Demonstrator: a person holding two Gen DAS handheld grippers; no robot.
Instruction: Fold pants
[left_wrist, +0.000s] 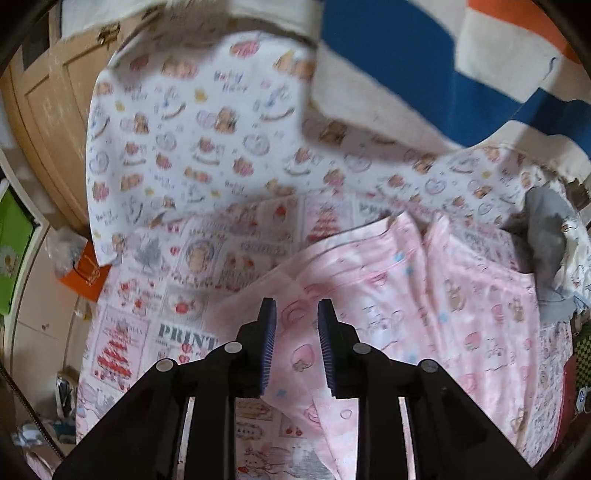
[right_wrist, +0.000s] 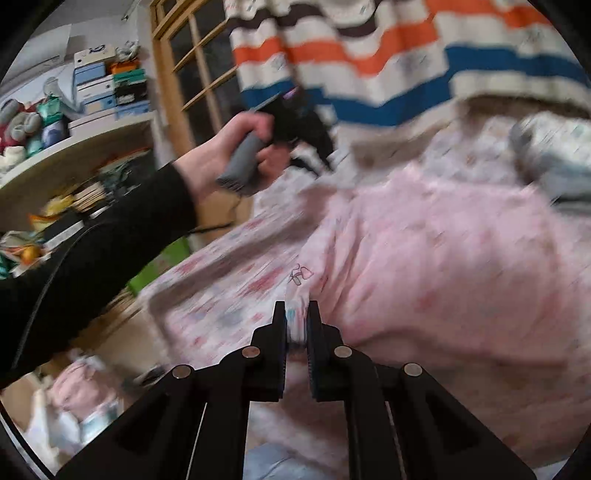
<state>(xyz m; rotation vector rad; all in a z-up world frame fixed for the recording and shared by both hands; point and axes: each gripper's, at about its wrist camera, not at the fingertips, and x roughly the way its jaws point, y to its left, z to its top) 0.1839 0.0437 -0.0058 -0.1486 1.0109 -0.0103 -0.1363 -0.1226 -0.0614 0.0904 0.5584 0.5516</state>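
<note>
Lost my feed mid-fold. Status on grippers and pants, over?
Right gripper shut on pink pants edge. Left gripper open above pants, nothing pinched. Pants rumpled on patterned sheet. Grey garment beside pants.

Both my wrist cameras looked down along their tools, close over the pink pants (left_wrist: 424, 295) they shared.
</note>
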